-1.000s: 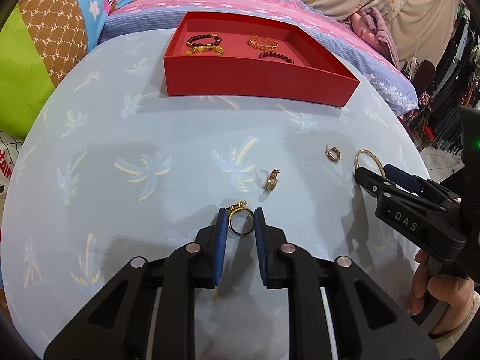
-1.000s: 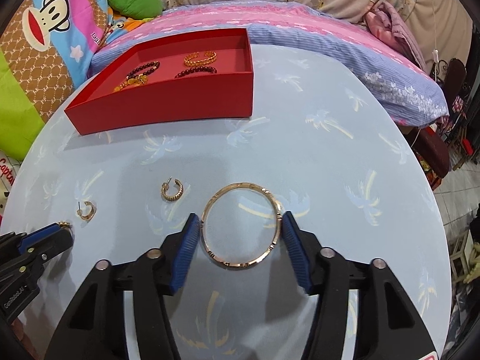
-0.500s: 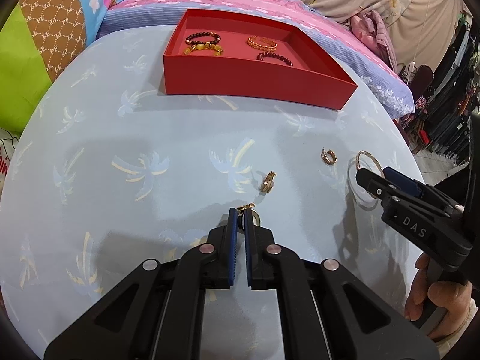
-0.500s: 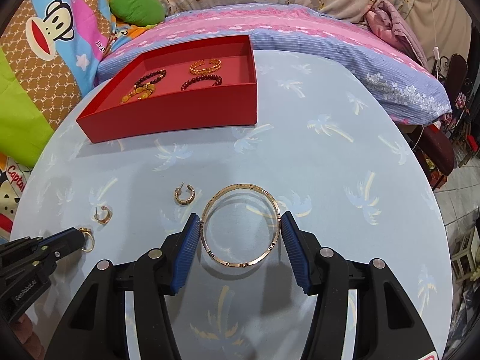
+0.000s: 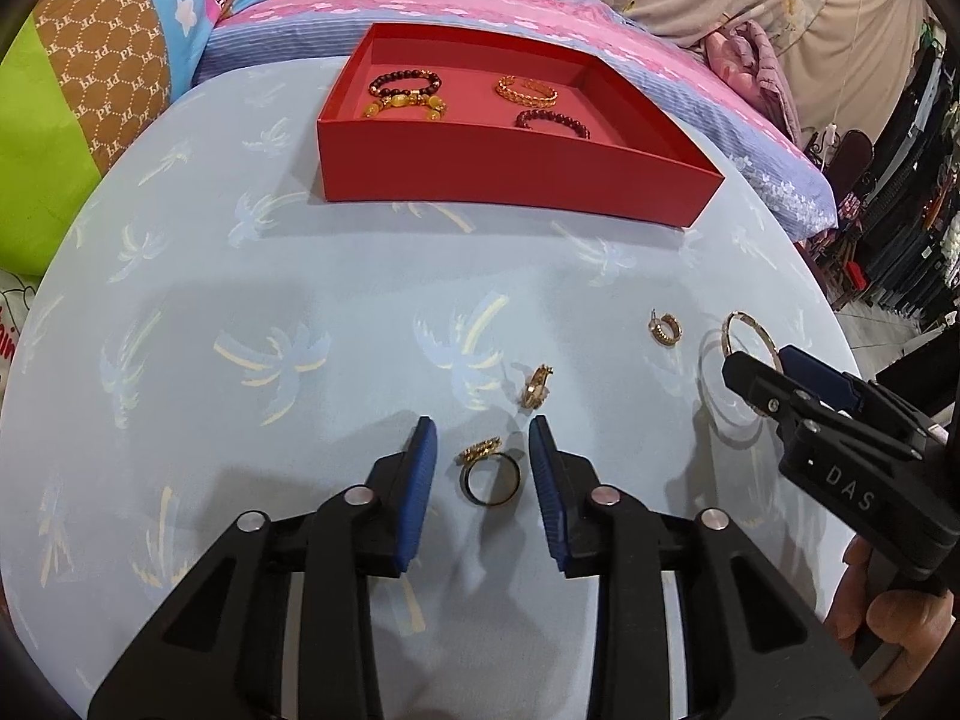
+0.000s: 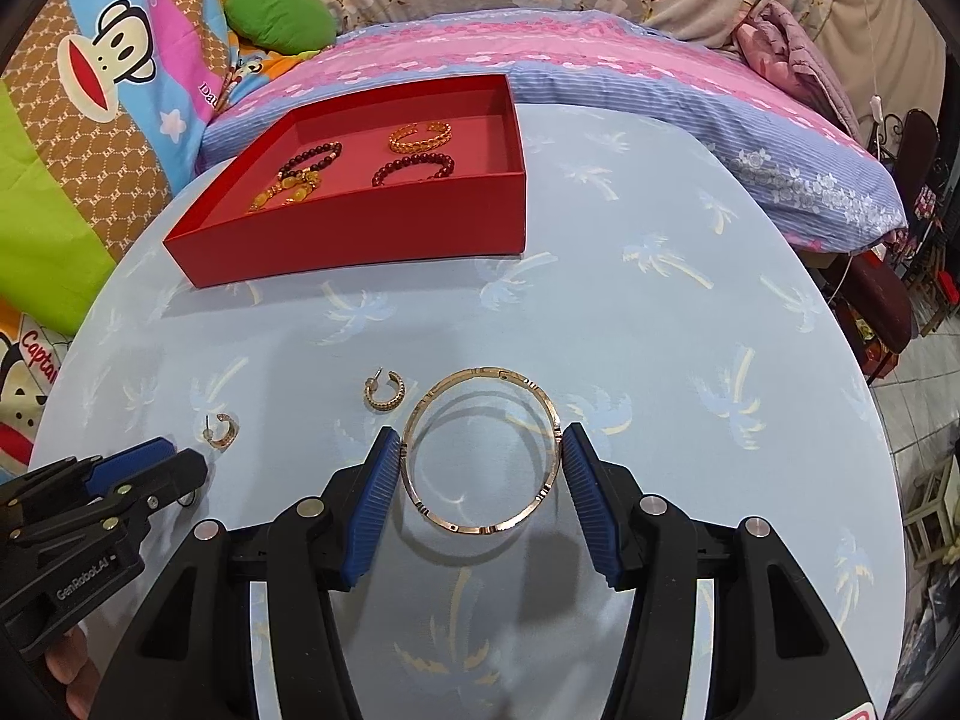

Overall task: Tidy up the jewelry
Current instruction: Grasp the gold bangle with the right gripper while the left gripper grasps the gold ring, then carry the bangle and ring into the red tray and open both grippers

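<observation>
A gold ring (image 5: pixel 489 471) lies on the light blue table between the open fingers of my left gripper (image 5: pixel 482 441), touching neither pad. My right gripper (image 6: pixel 480 456) is shut on a thin gold bangle (image 6: pixel 483 450), held across its width just above the cloth; the bangle also shows in the left wrist view (image 5: pixel 747 333). Two gold hoop earrings lie loose: one (image 6: pixel 384 391) left of the bangle, one (image 6: pixel 223 431) further left by the left gripper. A red tray (image 6: pixel 360 240) at the back holds several bracelets.
The round table (image 6: pixel 660 330) has a palm-print cloth and ends close on the right. A bed with a pink and blue striped cover (image 6: pixel 600 72) and cartoon pillows (image 6: pixel 108 72) lies behind the tray. The other gripper (image 5: pixel 840 450) stands at my left gripper's right.
My left gripper was shut on the ring half a second ago; now its jaws have opened wide and the ring lies free on the table. My right gripper keeps holding the bangle and has lifted slightly.
</observation>
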